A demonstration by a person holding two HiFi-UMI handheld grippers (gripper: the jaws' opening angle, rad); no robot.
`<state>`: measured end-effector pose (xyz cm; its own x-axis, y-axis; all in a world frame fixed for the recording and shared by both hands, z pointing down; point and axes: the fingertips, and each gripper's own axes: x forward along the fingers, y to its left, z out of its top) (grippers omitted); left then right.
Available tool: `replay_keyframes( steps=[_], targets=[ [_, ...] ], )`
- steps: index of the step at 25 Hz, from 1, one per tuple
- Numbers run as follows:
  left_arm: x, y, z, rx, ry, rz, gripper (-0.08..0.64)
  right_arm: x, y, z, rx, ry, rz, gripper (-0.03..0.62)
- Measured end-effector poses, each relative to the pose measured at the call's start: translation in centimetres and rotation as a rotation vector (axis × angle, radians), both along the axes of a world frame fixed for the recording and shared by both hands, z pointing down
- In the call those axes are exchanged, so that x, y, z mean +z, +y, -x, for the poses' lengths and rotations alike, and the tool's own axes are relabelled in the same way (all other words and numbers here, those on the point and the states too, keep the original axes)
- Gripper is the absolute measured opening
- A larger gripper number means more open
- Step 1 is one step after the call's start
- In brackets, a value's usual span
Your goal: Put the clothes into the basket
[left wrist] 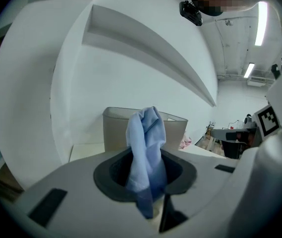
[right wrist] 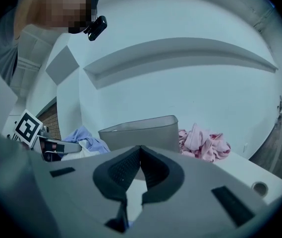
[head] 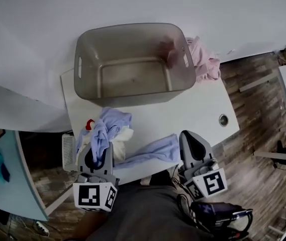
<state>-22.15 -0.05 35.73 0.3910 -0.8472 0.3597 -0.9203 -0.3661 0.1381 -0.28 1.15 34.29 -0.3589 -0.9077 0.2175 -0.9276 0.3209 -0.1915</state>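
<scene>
Table: white; it carries the basket and all the clothes.
Basket: grey and see-through, with a slot handle at each end. It stands at the far side of the table and looks empty, so I judge the task to be at its start.
Blue garment: light blue, thin and limp. It lies on the near side of the basket, close to its front wall but apart from it. One end is bunched and crumpled, and a long fold trails from it along the table's near edge, away from the basket. The step in hand looks like picking this piece up.
Pink clothes: a crumpled heap against the basket's right end, not in it, waiting its turn.
White cloth: it peeks out from under the blue bunch, on the near side of the basket.
Left gripper: its jaws stand narrow and pinch a thick fold of the blue garment, which rises above them in front of the basket.
Right gripper: its jaws are closed, pad to pad, with the basket straight ahead. Its tip sits at the trailing end of the blue fold, but I cannot tell whether it nips the cloth.
Next move: carry the blue garment over the basket's front rim, high enough that the trailing fold clears it, then release it inside.
</scene>
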Motion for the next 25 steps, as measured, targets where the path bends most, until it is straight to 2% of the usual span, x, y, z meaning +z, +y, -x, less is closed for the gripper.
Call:
replay_keyframes(
  steps=[8,13,16,25],
  targets=[
    [-6.7,-0.7,-1.6,-0.065,-0.056,-0.105,0.095,-0.5,-1.7,-1.3,-0.093,-0.073,-0.015,0.008],
    [-12.2,-3.7,-2.5,-0.093,-0.081,-0.231,0.095,-2.2,-4.7,-1.4,-0.161,-0.091,-0.087,0.008],
    [-15.4,-5.0,-3.5,-0.1,-0.103,-0.303,0.095,-2.8,-5.4,-2.2,-0.181,-0.096,-0.097,0.008],
    [-25.2,-10.3,-5.4,-0.082,-0.077,-0.481,0.095,-4.0,-7.3,-3.8,-0.199,-0.111,-0.115,0.008]
  ],
)
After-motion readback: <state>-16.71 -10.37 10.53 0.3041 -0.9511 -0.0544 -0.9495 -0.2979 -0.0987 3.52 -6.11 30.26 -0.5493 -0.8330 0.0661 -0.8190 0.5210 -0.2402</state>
